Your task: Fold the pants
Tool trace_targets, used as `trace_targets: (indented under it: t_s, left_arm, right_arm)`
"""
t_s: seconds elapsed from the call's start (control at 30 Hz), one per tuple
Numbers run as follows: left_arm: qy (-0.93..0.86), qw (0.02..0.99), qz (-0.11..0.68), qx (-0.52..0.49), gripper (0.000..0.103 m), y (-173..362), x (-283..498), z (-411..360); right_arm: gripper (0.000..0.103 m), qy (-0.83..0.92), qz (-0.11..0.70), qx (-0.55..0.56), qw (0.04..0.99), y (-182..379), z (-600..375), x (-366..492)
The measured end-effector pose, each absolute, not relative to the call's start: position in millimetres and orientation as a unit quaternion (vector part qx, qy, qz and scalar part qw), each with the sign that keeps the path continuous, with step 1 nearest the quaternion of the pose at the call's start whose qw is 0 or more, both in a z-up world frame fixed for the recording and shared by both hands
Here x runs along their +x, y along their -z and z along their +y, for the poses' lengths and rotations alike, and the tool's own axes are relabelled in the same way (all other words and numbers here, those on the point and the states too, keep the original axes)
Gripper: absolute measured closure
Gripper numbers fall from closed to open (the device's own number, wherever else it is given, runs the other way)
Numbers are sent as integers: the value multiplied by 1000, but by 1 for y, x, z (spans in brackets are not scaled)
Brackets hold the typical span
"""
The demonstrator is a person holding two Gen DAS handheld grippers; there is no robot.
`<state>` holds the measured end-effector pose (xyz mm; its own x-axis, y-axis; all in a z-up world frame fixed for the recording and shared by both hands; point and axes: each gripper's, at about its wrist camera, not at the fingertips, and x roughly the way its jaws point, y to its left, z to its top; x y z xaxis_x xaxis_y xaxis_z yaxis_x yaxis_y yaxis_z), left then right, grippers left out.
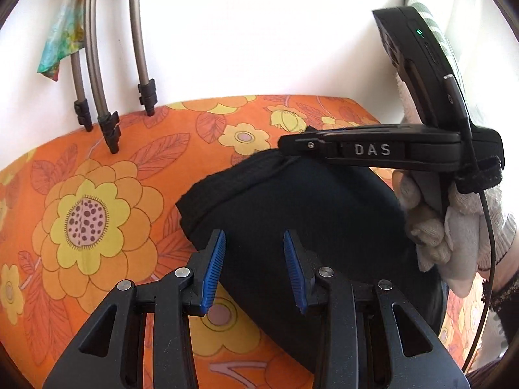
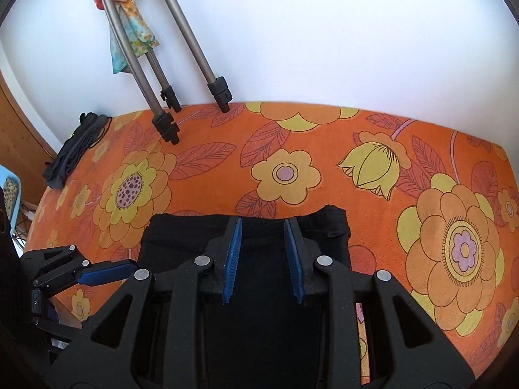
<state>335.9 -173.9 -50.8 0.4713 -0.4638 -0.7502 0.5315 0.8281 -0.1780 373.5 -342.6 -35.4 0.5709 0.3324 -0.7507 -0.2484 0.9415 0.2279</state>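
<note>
Black pants (image 1: 292, 201) lie folded in a compact bundle on the orange flowered bedspread (image 1: 97, 168). My left gripper (image 1: 254, 265) is open, its blue pads just above the bundle's near edge, holding nothing. The right gripper's body, marked DAS, crosses the left wrist view at the right, held by a gloved hand (image 1: 431, 227). In the right wrist view the pants (image 2: 181, 236) lie under my right gripper (image 2: 262, 256), which is open with its pads over the folded cloth. The left gripper's blue fingertips (image 2: 107, 272) show at the pants' left edge.
Tripod legs (image 2: 168, 97) stand on the bedspread (image 2: 324, 139) at the back left against the white wall. A dark cloth pile (image 2: 74, 149) lies at the bed's far left corner. A colourful scarf (image 1: 61, 35) hangs by the tripod.
</note>
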Motion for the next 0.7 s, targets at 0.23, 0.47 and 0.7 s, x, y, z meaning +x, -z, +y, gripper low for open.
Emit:
trace_targets:
  t_s: [0.23, 0.47, 0.7]
  left_arm:
    - [285, 854, 428, 80, 68, 64, 342, -184]
    - [269, 857, 431, 83, 65, 45, 324, -182]
    - [305, 851, 415, 100, 65, 32, 270, -189]
  right_arm:
    - [75, -151, 448, 38, 880, 57, -345, 385]
    - [70, -149, 424, 32, 893, 24, -357, 359]
    - [61, -171, 421, 6, 891, 4, -377, 299]
